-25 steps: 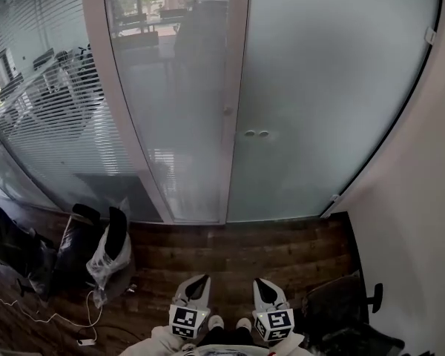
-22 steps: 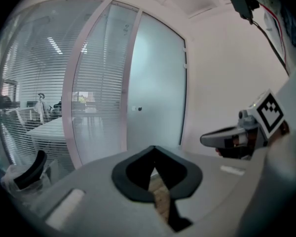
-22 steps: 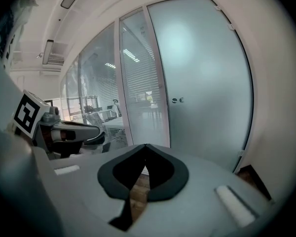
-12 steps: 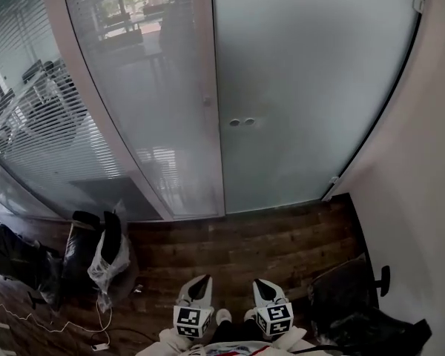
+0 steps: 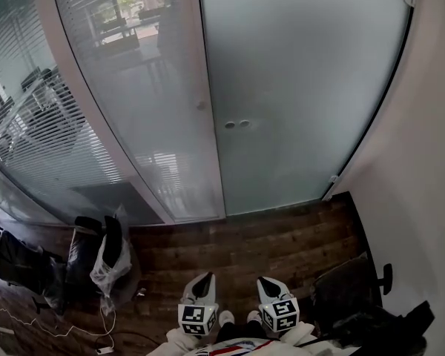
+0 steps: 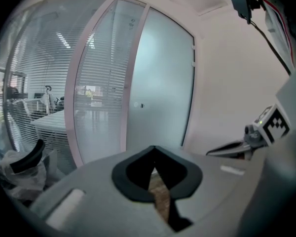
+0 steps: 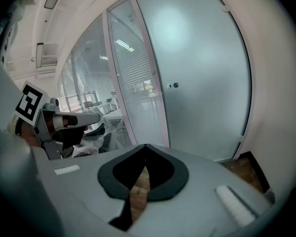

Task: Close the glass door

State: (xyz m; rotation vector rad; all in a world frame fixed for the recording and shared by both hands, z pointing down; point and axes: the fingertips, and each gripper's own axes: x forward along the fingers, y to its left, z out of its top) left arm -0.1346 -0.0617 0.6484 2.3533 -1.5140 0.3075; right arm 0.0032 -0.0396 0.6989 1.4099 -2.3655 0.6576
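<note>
The glass door [image 5: 304, 87] stood flush against the pale frame post [image 5: 208, 124], just as it had a second before. Its two round fittings [image 5: 236, 124] sat just beside that post, and no gap showed along the edge. The change was small: the head view had swung so the door sat further left, and the left gripper [image 5: 202, 282] and right gripper [image 5: 268, 283] had sunk slightly, close to the body above the wooden floor [image 5: 252, 243]. Both pairs of jaws were closed on nothing, well apart from the door. The closing looked finished, with the hands merely drawing back.
</note>
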